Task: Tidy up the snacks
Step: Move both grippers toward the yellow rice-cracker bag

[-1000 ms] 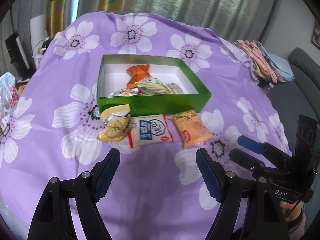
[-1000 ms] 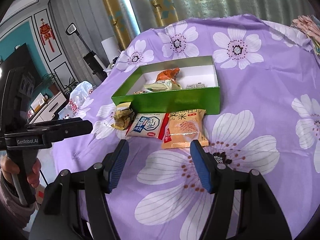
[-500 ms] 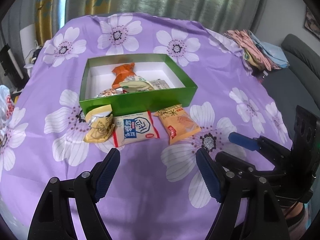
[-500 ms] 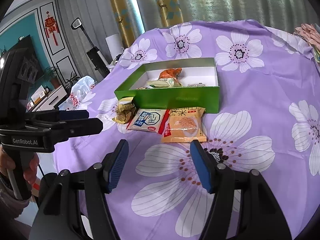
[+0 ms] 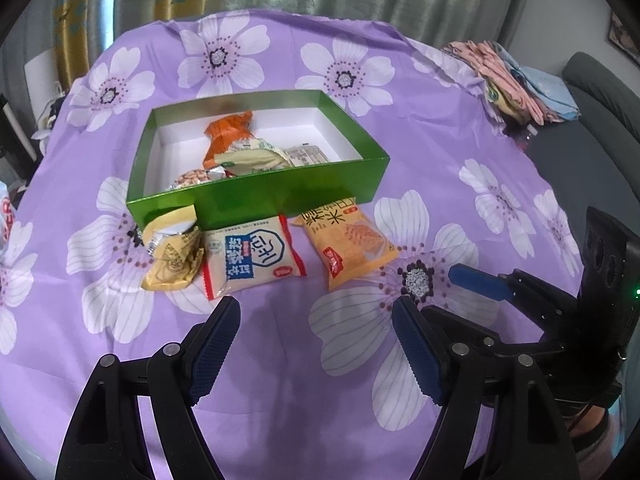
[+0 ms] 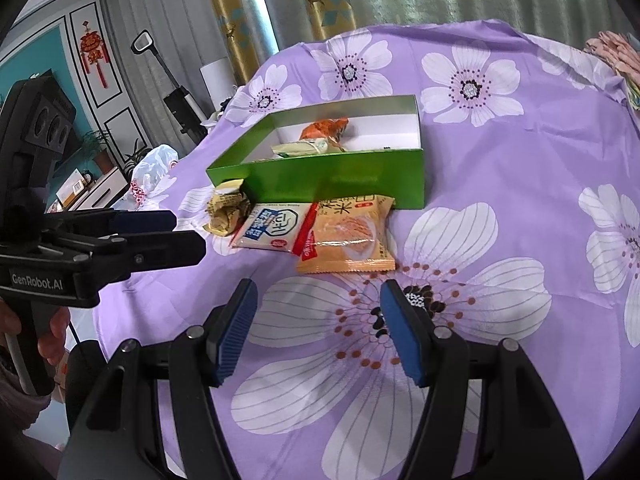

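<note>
A green box [image 5: 256,200] [image 6: 332,178] sits on the purple flowered cloth and holds several snacks, among them an orange packet [image 5: 228,132]. In front of it lie a crumpled yellow packet [image 5: 172,256] [image 6: 226,208], a white and blue packet [image 5: 252,256] [image 6: 274,228] and an orange cracker packet [image 5: 348,240] [image 6: 344,240]. My left gripper [image 5: 316,316] is open and empty, just short of the white packet. My right gripper [image 6: 316,296] is open and empty, just short of the orange cracker packet. Each gripper shows in the other's view, at the side.
Folded cloths [image 5: 516,76] lie at the table's far right edge. A grey sofa [image 5: 600,92] stands beyond. A white plastic bag [image 6: 154,168] and a floor cleaner [image 6: 180,100] stand left of the table. Curtains hang behind.
Both grippers have moved forward toward the packets in front of the box. Their jaws stay open. The snacks have not moved.
</note>
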`<state>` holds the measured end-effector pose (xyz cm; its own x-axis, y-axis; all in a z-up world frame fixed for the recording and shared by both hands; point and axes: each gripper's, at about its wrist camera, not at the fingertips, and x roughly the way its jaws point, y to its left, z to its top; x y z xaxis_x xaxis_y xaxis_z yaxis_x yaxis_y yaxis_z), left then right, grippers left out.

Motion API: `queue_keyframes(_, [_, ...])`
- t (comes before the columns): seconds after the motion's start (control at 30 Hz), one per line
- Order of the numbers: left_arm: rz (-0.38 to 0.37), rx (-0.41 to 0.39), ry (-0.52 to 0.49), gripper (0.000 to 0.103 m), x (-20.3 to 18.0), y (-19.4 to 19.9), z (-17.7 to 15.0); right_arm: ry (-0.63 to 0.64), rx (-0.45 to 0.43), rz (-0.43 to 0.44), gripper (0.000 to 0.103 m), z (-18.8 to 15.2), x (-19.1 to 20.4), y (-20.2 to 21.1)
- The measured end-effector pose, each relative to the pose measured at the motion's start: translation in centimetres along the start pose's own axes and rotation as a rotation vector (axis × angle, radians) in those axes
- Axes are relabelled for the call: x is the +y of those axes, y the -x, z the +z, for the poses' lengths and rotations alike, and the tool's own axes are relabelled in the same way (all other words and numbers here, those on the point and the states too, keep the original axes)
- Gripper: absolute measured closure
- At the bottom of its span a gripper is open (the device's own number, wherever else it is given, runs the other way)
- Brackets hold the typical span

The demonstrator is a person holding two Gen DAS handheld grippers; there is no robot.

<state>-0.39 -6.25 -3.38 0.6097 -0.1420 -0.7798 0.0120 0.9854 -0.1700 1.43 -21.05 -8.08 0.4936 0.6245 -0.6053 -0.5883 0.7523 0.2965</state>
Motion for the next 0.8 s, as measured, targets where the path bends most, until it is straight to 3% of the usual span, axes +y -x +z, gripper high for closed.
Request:
queue_keyframes(0.6, [-0.016, 0.048, 0.013, 0.025, 0.5, -3.4, 0.7, -0.034, 0.047, 0.008, 0.039, 0.1, -1.9, -2.7])
queue_keyframes(0.8, [-0.067, 0.049, 0.038, 0.025, 0.8, -4.6, 1.3, -0.035, 0.065, 0.007, 0.039, 0.4, -2.6, -3.7])
